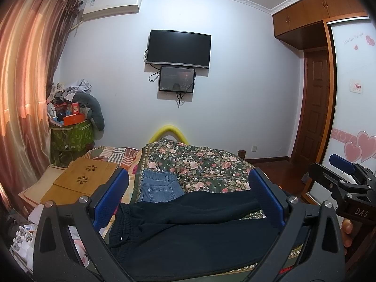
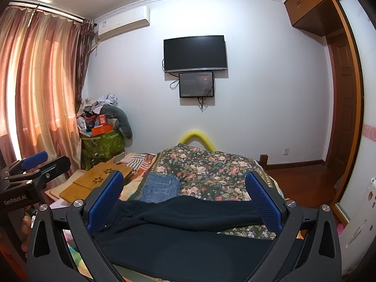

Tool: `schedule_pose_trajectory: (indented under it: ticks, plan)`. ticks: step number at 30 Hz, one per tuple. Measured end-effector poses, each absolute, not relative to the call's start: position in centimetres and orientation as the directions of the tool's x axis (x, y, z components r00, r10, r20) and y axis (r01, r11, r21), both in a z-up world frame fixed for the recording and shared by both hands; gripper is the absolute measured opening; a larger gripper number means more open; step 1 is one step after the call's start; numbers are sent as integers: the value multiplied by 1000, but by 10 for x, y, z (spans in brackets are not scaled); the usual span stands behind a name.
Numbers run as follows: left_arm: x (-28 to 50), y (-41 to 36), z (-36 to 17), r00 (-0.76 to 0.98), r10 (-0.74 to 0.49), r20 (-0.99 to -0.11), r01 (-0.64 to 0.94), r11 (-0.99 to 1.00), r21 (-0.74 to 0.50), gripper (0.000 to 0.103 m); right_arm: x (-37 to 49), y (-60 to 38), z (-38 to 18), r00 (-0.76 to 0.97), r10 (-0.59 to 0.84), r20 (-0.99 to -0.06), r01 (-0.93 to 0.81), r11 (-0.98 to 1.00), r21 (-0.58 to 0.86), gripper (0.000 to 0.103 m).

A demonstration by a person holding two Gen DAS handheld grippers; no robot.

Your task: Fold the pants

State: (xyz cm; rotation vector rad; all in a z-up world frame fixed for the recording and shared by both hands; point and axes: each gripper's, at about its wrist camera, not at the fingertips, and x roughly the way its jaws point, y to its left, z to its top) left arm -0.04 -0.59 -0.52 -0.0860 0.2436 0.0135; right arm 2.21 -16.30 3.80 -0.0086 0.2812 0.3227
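Dark pants [image 1: 195, 225] lie spread across the near part of the bed [image 1: 199, 166], waistband to the left. Left gripper [image 1: 188, 199] and right gripper [image 2: 185, 202] hover above them, jaws wide open, holding nothing. Folded jeans [image 1: 158, 186] rest just beyond the pants on the floral cover. Green storage bin [image 1: 70, 136] in the corner is heaped with boxes and, apparently, clothing; exact contents cannot be told.
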Motion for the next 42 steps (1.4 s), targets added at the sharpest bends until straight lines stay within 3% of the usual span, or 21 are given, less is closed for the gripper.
schedule_pose_trajectory:
  ticks: [42]
  plan:
    - [32,11,-15,956,21,-292,-53,993,-102,103,42,-165,27,903,290,-319,-295,955,33,103]
